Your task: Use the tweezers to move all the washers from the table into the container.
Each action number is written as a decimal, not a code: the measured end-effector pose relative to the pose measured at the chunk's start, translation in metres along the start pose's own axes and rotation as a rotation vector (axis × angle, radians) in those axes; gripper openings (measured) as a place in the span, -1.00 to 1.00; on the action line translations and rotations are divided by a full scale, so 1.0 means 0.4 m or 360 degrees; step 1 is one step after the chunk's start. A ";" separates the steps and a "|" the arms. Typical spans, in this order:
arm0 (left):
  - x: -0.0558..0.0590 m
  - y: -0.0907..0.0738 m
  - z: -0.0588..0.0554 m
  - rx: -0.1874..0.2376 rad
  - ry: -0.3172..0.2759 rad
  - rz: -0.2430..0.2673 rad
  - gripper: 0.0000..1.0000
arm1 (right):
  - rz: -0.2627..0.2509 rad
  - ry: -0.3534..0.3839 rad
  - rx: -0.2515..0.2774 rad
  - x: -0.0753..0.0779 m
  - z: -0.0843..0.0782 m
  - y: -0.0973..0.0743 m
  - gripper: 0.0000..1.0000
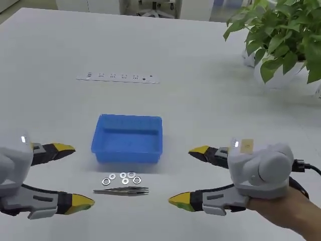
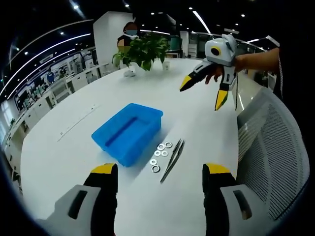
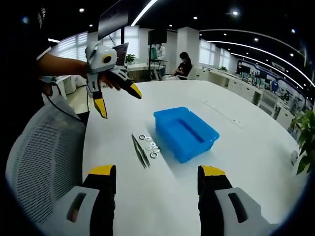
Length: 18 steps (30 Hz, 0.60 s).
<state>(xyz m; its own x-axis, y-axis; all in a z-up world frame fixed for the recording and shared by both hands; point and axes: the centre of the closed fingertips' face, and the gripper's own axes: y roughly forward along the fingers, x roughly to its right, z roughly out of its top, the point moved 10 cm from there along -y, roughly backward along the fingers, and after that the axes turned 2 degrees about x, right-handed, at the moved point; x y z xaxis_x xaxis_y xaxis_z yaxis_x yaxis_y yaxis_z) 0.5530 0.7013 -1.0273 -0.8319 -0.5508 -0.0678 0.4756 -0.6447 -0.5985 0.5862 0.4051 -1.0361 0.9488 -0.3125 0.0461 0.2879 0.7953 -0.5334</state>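
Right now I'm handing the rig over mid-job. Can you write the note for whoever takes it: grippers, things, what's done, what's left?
Left gripper: open, empty, left of the tweezers.
Right gripper: open, empty, right of the tweezers.
Tweezers: flat on the table, in neither gripper, on the person's side of the washers.
Washers: clustered on the table between the tweezers and the container.
Container: blue tray, no washer seen inside.
Done: nothing yet.
Left: pick up the tweezers, then move every washer into the container.
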 end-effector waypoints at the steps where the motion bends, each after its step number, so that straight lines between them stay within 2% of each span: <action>1: 0.000 0.004 -0.002 -0.0004 -0.0001 -0.0008 0.48 | 0.0005 -0.0004 -0.0005 0.000 0.000 0.002 0.32; 7: 0.001 0.032 -0.012 -0.0046 0.0023 -0.0060 0.33 | 0.0087 -0.0083 -0.0066 0.001 -0.004 0.038 0.18; 12: 0.000 0.053 -0.017 -0.0096 0.0081 -0.0097 0.23 | 0.0163 -0.0152 -0.0134 0.002 -0.009 0.068 0.03; 16: -0.005 0.070 -0.026 -0.0148 0.0125 -0.0138 0.14 | 0.0224 -0.0173 -0.0153 -0.002 -0.010 0.091 -0.09; 18: -0.007 0.077 -0.031 -0.0159 0.0132 -0.0165 0.01 | 0.0258 -0.0191 -0.0174 -0.003 -0.012 0.104 -0.15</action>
<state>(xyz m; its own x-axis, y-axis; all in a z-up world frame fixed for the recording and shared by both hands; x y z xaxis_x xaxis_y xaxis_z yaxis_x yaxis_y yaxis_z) 0.5665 0.6896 -1.0554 -0.8978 -0.4355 -0.0649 0.3586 -0.6376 -0.6819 0.5964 0.4360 -1.0621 0.9920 -0.1161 0.0493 0.1210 0.7671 -0.6300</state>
